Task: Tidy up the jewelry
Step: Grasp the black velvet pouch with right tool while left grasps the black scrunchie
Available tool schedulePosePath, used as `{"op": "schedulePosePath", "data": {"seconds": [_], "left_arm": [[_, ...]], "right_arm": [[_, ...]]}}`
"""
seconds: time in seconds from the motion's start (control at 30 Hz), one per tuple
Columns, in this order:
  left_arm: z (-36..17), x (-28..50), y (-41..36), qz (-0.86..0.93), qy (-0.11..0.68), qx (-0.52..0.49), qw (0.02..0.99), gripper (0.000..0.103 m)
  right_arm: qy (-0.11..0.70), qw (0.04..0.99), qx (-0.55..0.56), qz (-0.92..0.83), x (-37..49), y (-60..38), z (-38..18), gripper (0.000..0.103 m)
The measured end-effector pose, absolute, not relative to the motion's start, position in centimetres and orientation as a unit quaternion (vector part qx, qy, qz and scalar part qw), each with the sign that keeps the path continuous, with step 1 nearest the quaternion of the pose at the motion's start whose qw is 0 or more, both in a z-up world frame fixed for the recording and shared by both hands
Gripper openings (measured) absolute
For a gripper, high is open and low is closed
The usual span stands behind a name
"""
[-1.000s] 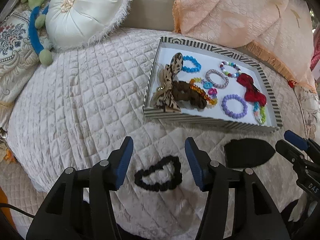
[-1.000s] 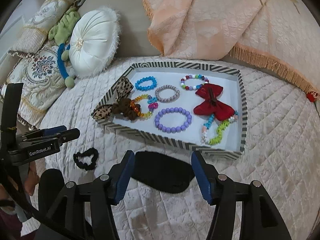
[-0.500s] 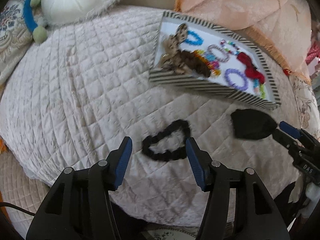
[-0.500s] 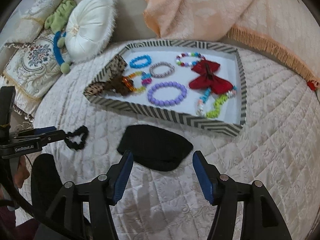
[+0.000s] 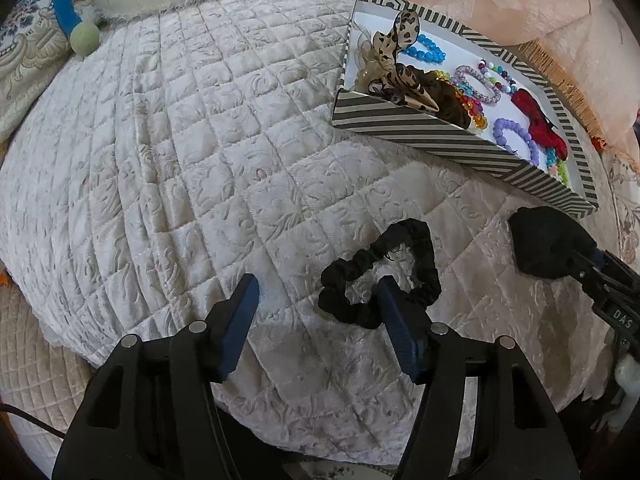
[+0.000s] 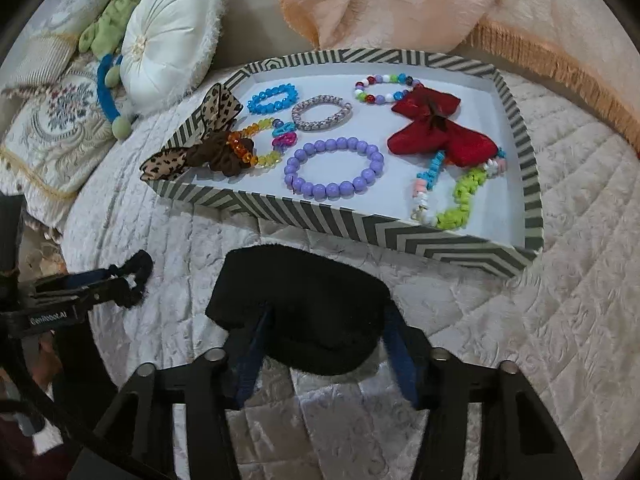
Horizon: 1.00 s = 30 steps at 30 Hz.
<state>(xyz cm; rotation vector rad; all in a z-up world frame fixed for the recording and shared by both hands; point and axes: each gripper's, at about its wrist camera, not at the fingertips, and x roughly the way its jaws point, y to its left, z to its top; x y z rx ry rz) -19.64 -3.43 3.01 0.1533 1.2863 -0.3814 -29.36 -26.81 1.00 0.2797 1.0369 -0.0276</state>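
Observation:
A black scrunchie point(image 5: 384, 272) lies on the quilted bed. My left gripper point(image 5: 316, 292) is open, low over the quilt, its right finger inside the scrunchie's loop. A flat black fabric piece point(image 6: 300, 308) lies in front of the striped tray point(image 6: 360, 232). My right gripper point(image 6: 324, 320) is open and straddles the black piece, fingers at its two sides. The tray holds bead bracelets, a purple bracelet point(image 6: 334, 168), a red bow point(image 6: 436, 132) and a leopard bow point(image 6: 208, 128). The tray also shows in the left wrist view point(image 5: 440, 140).
A white round cushion point(image 6: 168, 52) and a green and blue plush toy point(image 6: 108, 80) lie at the back left. A peach blanket point(image 6: 400, 0) is heaped behind the tray. The bed edge drops off at the left point(image 5: 48, 340).
Both grippers have moved forward and down. The left one has reached the scrunchie, its right finger now in the loop. The right one now straddles the black fabric piece.

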Motion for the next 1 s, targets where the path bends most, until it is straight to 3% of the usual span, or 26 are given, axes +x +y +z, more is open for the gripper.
{"op": "schedulePosePath", "data": {"seconds": [0.33,0.4,0.5,0.53,0.73,1.0], "left_arm": [[2.3,-19.4,-4.9,-0.174,0.579,0.092,0.792,0.063],[2.4,-19.5,-5.0,-0.177,0.571,0.095,0.796,0.053],[2.8,-19.8,-4.6,-0.178,0.562,0.097,0.802,0.028],[3.0,-19.8,-4.5,-0.18,0.562,0.093,0.802,0.015],[3.8,-20.0,-4.1,-0.199,0.562,0.08,0.799,0.008],[6.3,-20.6,-3.9,-0.222,0.552,0.057,0.802,0.008]], "right_arm": [[0.491,0.864,0.107,-0.004,-29.2,-26.6,1.1,0.037],[0.488,0.866,0.107,-0.003,-29.3,-26.6,1.3,0.034],[0.48,0.87,0.11,-0.002,-29.5,-26.7,1.7,0.029],[0.479,0.871,0.112,-0.001,-29.5,-26.8,1.8,0.028],[0.465,0.877,0.119,0.004,-30.4,-26.9,3.0,0.023],[0.45,0.885,0.119,0.016,-31.6,-26.6,4.9,0.021]]}}
